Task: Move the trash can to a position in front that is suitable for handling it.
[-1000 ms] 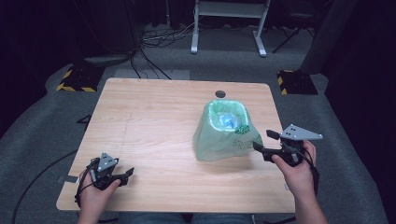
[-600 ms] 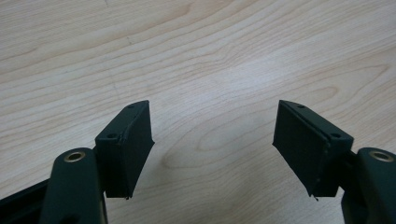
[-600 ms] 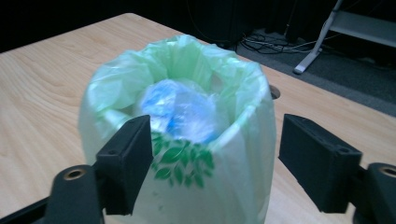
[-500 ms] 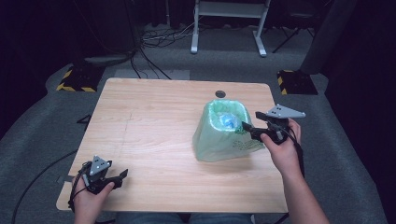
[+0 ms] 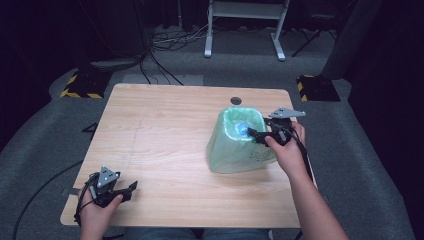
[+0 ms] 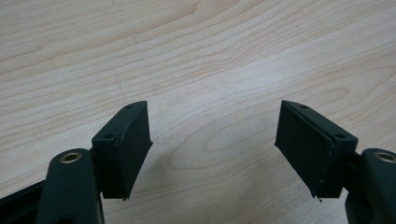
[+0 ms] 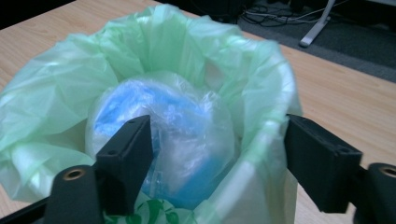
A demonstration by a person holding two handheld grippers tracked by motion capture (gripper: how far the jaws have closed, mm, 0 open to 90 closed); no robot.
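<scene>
A small bin lined with a pale green bag [image 5: 232,147] stands on the right half of the wooden table [image 5: 165,125]. Inside it lies a blue bundle wrapped in clear plastic [image 7: 173,135]. My right gripper [image 5: 253,134] is open at the bin's right rim. In the right gripper view this gripper [image 7: 219,140] straddles the bag's rim [image 7: 275,107], with one jaw inside the bin beside the bundle and the other outside. My left gripper [image 5: 129,190] rests open near the table's front left corner, and its gripper view [image 6: 212,135] has bare wood between the jaws.
A dark round grommet [image 5: 236,100] sits in the table near the far edge behind the bin. Cables [image 5: 165,42] and a white desk frame [image 5: 245,22] stand on the grey floor beyond. Yellow-black striped blocks [image 5: 80,85] lie on the floor at the table's far corners.
My right gripper moved forward and left from the table's right edge to the bin's rim, and one jaw now reaches inside the bag. My left gripper drew back slightly toward the front left corner.
</scene>
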